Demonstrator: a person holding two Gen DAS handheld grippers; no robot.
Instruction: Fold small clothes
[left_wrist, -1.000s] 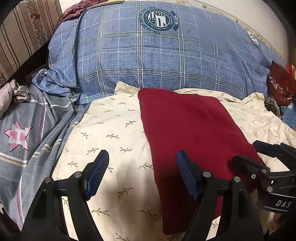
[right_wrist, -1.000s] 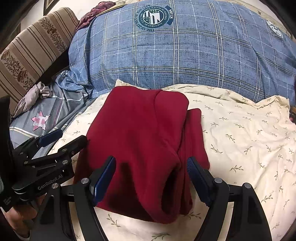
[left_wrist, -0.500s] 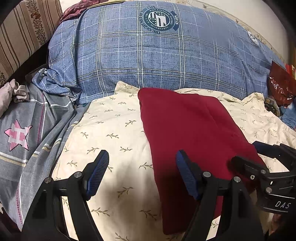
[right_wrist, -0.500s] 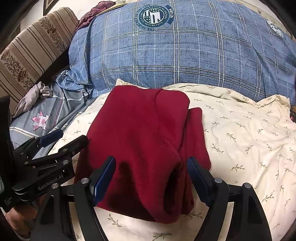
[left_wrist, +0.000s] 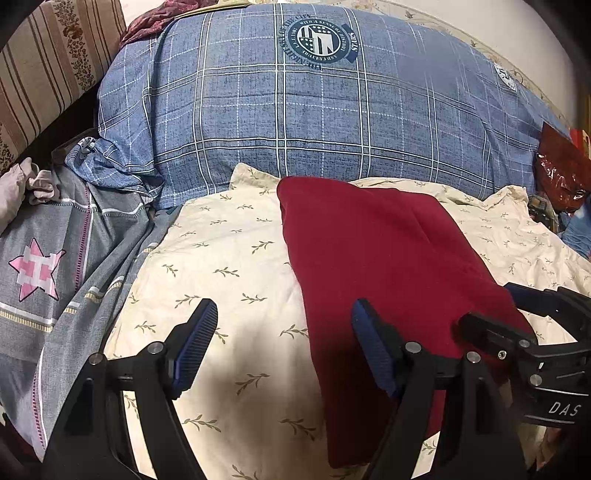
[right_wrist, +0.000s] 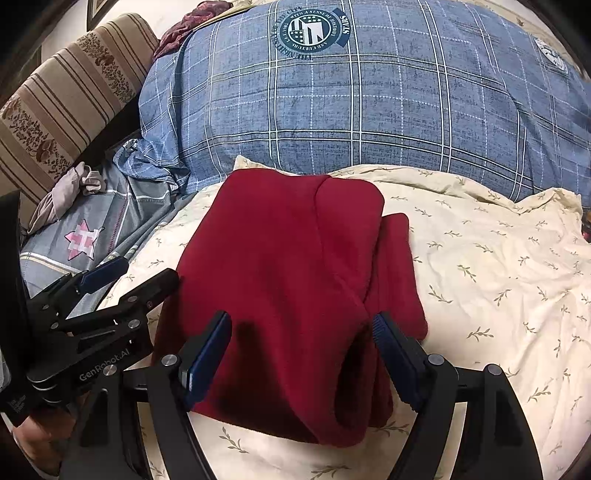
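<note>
From the left wrist, the left gripper (left_wrist: 284, 343) hangs with its jaws spread wide and nothing between them, one blue pad over a cream sheet (left_wrist: 221, 258) printed with small sprigs, the other at the left edge of a folded red garment (left_wrist: 388, 266). The garment lies flat on the sheet, its far corner close to a big blue plaid duvet (left_wrist: 314, 110) with a round crest, which bulks across the back. Left of the sheet is a grey cover (left_wrist: 55, 258) with a pink star, and beyond it a brown striped cushion (left_wrist: 48, 62). A shiny dark red bag (left_wrist: 561, 173) sits at the far right edge, and the right gripper (left_wrist: 524, 314) pokes in from the right over the garment's near corner. From the right wrist, the right gripper (right_wrist: 301, 347) is also wide apart and holds nothing, its pads straddling the near end of the garment (right_wrist: 288, 258), which shows a folded layer on top and a narrower strip along its right side. The sheet (right_wrist: 498, 277) is wrinkled toward the right. The duvet (right_wrist: 369, 103) fills the background, the cushion (right_wrist: 62, 96) is at upper left, with a pale crumpled cloth (right_wrist: 62, 195) below it beside the grey cover (right_wrist: 110, 229). The left gripper (right_wrist: 133, 277) enters at lower left, just beside the garment's left edge.
</note>
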